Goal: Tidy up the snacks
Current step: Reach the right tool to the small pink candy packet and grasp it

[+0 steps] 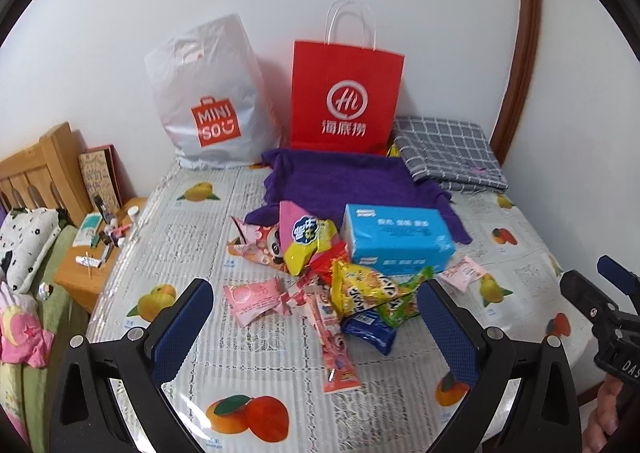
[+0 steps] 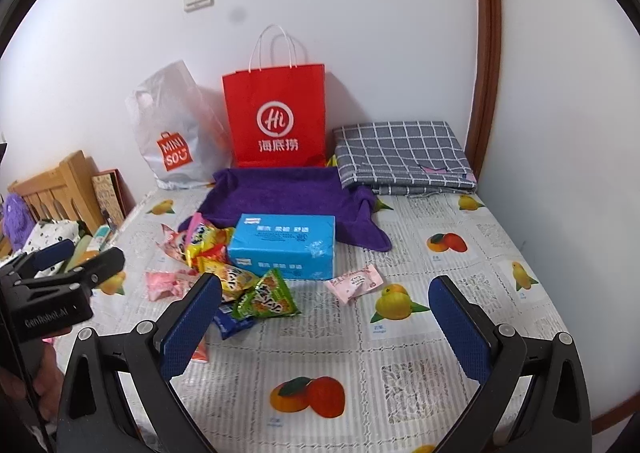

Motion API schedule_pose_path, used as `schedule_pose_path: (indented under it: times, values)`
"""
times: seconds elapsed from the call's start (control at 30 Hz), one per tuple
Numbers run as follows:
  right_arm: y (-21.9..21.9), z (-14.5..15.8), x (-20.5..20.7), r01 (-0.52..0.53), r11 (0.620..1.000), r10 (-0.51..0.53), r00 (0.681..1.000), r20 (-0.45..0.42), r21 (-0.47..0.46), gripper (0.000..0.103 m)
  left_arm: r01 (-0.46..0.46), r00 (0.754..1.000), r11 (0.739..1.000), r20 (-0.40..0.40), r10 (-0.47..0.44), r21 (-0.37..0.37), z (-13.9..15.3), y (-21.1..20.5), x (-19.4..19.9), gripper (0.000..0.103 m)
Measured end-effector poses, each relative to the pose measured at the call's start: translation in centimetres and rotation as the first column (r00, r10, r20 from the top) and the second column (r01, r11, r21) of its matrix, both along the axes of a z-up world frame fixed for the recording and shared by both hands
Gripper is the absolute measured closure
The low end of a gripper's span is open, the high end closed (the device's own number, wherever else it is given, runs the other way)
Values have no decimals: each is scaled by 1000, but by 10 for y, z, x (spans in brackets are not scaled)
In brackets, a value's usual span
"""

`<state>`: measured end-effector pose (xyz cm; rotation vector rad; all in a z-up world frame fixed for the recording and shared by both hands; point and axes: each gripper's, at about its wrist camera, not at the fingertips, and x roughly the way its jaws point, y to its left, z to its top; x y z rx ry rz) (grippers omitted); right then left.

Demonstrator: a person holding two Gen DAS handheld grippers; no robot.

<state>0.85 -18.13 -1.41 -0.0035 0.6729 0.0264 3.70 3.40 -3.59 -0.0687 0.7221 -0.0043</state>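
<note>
A heap of snack packets [image 1: 344, 277] lies mid-table, also in the right wrist view [image 2: 240, 281]: yellow, green, pink and dark blue ones. A blue box [image 1: 396, 239] [image 2: 286, 245] sits behind them. A lone pink packet [image 2: 354, 283] [image 1: 462, 273] lies right of the box. A red paper bag [image 1: 346, 101] [image 2: 276, 117] and a white MINISO bag [image 1: 212, 101] [image 2: 176, 133] stand at the wall. My left gripper [image 1: 316, 329] is open and empty above the heap's near side. My right gripper [image 2: 326, 327] is open and empty, in front of the lone pink packet.
A purple towel [image 1: 340, 185] [image 2: 288, 193] lies behind the box. A folded grey checked cloth [image 1: 448, 153] [image 2: 400, 157] sits at the back right. A fruit-print tablecloth [image 2: 304, 365] covers the table. A wooden bedside stand [image 1: 100, 253] with small items stands left, beside a bed.
</note>
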Motion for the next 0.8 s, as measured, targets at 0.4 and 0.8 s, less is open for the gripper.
schedule_pose_path:
  times: [0.4,0.8]
  values:
    - [-36,-70,59,41,999,-39,991,-128,13,21,-29,997,999,-74,32,33,-35,15,52,3]
    - [-51,-137,123,-38,999,42,966,-256,20,23,-37,991,999,-132,33,-30,-56,38,93,3]
